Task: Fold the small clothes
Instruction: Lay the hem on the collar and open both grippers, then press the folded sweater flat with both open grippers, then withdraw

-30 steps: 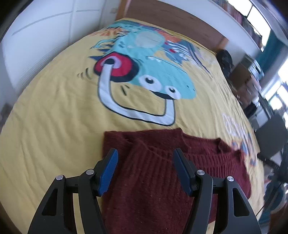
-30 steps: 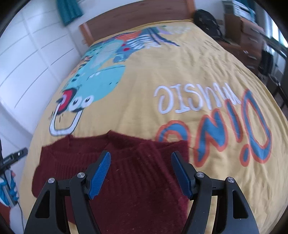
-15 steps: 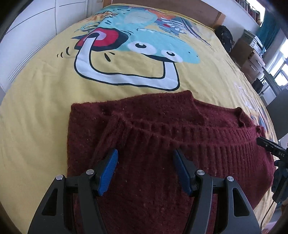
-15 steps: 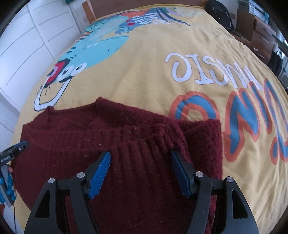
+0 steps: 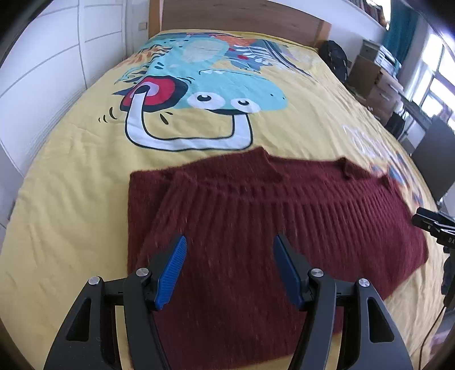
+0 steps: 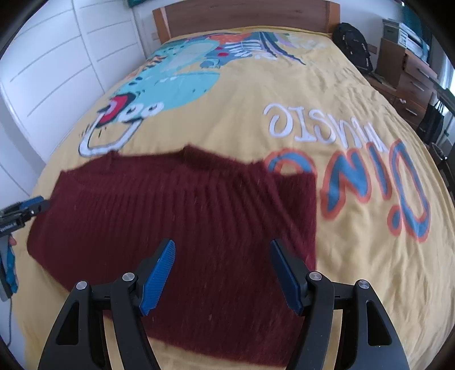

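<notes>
Mid-fold: maroon sweater (image 5: 256,227) lies flat on the yellow bedspread (image 5: 71,199) under and ahead of my fingers, left gripper (image 5: 230,270) and right gripper (image 6: 221,267) both spread, holding nothing (hem already doubled over, I judge), next I pinch the near edge.

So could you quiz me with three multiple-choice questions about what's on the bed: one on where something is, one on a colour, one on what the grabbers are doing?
1. Where does the dark red ribbed knit sweater lie?
A. On the yellow cartoon-dinosaur bedspread
B. On the floor
C. Over the wooden headboard

2. What colour are the gripper finger pads?
A. Green
B. Blue
C. White

3. What state is the left gripper in?
A. Shut on the sweater
B. Shut on nothing
C. Open, holding nothing

Answers: 1 A, the sweater is spread flat on the bedspread; 2 B, both views show blue ridged pads; 3 C, its fingers stand wide apart above the knit, as do those of the right gripper.
</notes>
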A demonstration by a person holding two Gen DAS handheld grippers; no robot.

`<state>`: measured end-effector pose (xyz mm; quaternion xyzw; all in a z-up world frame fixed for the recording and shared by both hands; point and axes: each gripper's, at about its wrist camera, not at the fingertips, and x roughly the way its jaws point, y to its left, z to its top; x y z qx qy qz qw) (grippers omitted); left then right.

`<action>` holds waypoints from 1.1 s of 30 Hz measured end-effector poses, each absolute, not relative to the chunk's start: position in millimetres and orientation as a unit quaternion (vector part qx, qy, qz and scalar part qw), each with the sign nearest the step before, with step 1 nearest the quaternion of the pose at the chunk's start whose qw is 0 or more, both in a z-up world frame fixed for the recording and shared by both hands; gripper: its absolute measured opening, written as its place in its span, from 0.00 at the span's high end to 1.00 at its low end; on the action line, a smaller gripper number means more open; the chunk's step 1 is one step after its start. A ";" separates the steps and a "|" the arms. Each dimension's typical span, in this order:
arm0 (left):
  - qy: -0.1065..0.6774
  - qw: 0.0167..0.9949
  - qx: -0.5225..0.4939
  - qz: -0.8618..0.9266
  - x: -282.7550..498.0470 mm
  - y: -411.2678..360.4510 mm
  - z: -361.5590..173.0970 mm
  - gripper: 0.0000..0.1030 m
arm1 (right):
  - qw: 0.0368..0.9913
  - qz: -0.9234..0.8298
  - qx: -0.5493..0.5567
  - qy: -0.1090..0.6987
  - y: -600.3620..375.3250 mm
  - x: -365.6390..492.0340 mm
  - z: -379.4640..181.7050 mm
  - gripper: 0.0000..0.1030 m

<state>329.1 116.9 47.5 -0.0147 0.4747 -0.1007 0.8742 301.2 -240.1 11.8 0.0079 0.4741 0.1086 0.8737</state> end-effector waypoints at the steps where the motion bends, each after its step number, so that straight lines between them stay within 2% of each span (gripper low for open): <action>1: 0.473 0.875 -0.011 -0.099 324.3 114.9 45.6 0.44 | 0.872 0.106 0.006 0.478 -238.6 295.4 5.2 0.32; 10: 0.481 0.875 -0.007 -0.058 299.7 115.3 4.1 0.43 | 0.862 0.087 -0.003 0.499 -242.2 276.6 -33.7 0.32; 12: 0.478 0.877 -0.004 -0.049 297.1 112.1 -0.2 0.39 | 0.864 0.086 -0.012 0.496 -240.4 273.8 -37.0 0.32; 24: 0.461 0.886 0.013 -0.033 287.6 106.3 -8.3 0.32 | 0.874 0.076 -0.028 0.479 -236.8 267.7 -44.5 0.31; 33: 0.453 0.891 0.017 -0.032 285.4 105.8 -10.8 0.30 | 0.873 0.064 -0.042 0.481 -229.8 268.3 -44.2 0.30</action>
